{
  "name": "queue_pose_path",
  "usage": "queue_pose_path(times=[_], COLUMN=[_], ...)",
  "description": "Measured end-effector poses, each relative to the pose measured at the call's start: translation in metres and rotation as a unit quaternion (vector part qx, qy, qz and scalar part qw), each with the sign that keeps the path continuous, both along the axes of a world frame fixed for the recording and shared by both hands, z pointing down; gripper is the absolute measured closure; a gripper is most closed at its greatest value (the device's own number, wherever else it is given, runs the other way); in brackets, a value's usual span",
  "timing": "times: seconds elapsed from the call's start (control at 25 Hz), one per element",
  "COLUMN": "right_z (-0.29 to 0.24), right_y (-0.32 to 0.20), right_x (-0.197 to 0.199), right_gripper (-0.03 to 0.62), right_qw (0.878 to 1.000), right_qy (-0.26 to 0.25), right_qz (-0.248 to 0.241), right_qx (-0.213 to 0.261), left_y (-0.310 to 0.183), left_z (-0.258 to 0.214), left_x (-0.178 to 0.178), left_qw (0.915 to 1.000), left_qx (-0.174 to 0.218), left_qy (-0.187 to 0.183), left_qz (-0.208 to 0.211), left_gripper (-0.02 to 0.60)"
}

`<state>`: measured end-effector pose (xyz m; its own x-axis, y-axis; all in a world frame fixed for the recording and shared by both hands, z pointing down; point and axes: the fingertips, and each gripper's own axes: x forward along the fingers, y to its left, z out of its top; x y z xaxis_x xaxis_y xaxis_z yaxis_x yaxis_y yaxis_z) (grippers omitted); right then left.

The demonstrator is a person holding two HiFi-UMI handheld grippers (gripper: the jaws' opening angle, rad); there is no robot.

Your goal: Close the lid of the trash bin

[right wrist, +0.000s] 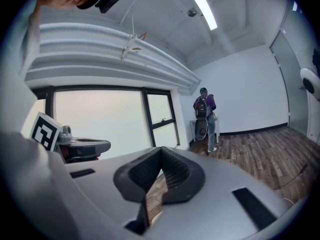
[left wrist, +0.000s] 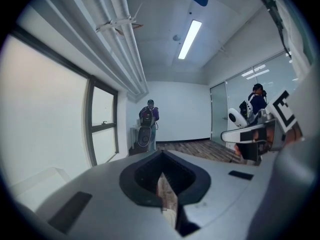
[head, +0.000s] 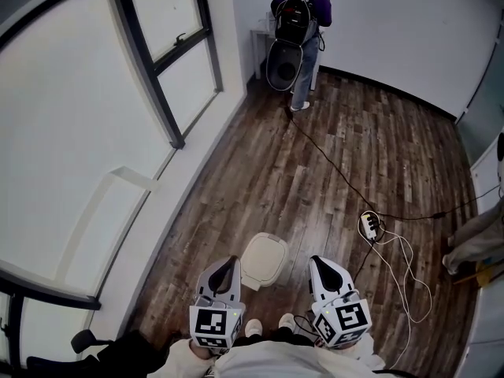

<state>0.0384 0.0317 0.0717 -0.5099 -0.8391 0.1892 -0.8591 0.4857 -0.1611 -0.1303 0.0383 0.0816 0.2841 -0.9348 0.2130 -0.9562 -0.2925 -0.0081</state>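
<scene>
We hold left gripper (head: 227, 264) and right gripper (head: 318, 263) closed, empty; a hard push could topple the bin (head: 264, 260) (12 o'clock).

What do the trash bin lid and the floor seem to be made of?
The trash bin lid looks like moulded plastic: an even cream colour, a smooth matte surface and rounded corners. The floor looks like brown wood planks, with staggered joints, streaky grain and a slight sheen. Whether it is real wood or laminate cannot be told from the head view.
</scene>
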Motion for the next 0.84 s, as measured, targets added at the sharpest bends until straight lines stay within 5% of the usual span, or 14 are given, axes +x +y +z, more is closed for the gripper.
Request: queue_pose_path(times=[0.84], right_z=[0.0095], right_y=[0.0097], right_x=[-0.0012], right_gripper=[0.571], right_qw=[1.000], right_qy=[-0.001], right_qz=[0.005], right_qx=[-0.008], left_y=[0.0062], left_z=[0.0003], left_x=[0.0006], left_qw=[0.9999], left_qx=[-0.007], left_qy=[0.009], left_qz=[0.001], left_gripper=[0.575])
